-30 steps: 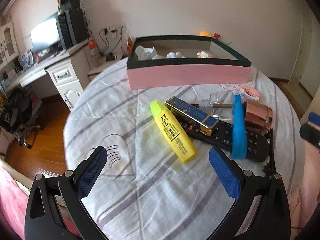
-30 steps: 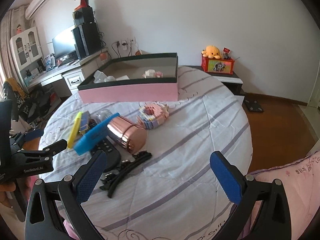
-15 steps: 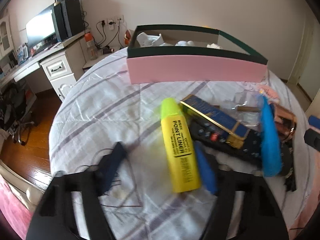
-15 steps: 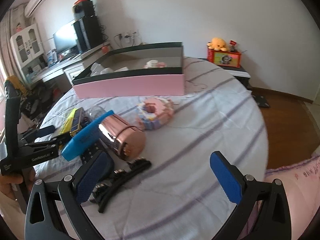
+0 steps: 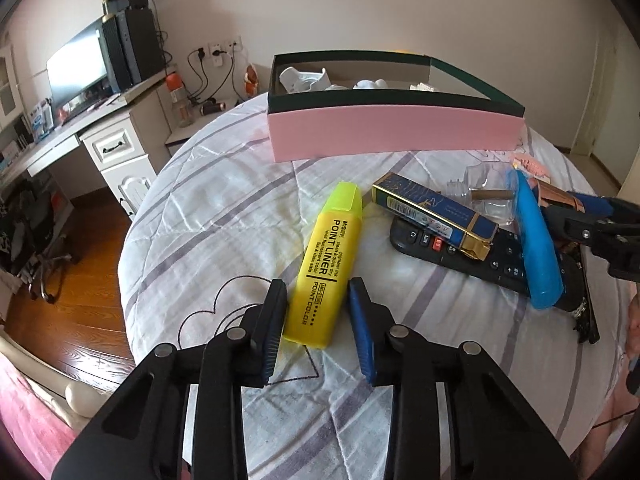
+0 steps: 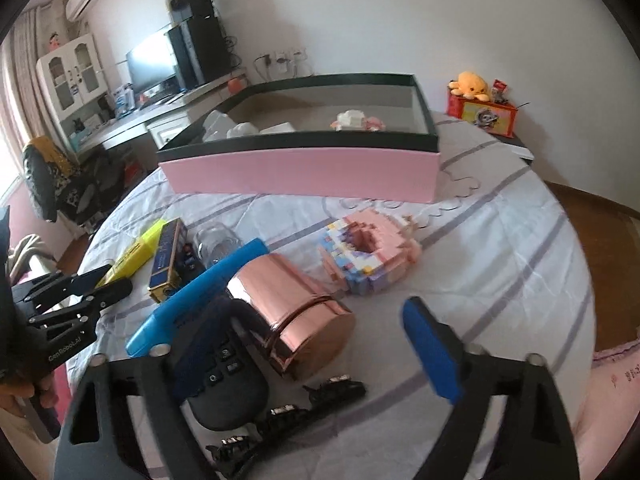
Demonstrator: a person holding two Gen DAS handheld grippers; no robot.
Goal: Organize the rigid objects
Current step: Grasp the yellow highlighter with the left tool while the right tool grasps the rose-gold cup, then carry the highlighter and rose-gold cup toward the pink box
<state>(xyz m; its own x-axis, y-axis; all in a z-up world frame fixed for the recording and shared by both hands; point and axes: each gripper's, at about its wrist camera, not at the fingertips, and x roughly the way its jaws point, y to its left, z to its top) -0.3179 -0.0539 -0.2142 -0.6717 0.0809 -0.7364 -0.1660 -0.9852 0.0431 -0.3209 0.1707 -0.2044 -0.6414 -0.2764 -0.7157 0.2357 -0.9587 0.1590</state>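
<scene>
A yellow highlighter (image 5: 326, 266) lies on the striped cloth. My left gripper (image 5: 318, 316) is shut on its near end, one blue pad on each side. Next to it lie a blue-and-gold box (image 5: 434, 214), a black remote (image 5: 476, 258) and a blue bar (image 5: 536, 240). My right gripper (image 6: 312, 344) is open around a rose-gold cylinder (image 6: 296, 316) lying on its side. The pink box with a dark rim (image 6: 304, 170) stands behind, holding several white items.
A pastel block model (image 6: 368, 254) lies right of the cylinder. Black hair clips (image 6: 288, 416) lie near the table's front edge. A clear glass jar (image 6: 218, 240) sits behind the blue bar. A desk with a monitor (image 5: 76, 68) stands to the left.
My left gripper has moved forward and closed on the highlighter's near end. My right gripper has moved forward and down, so its open fingers now straddle the rose-gold cylinder.
</scene>
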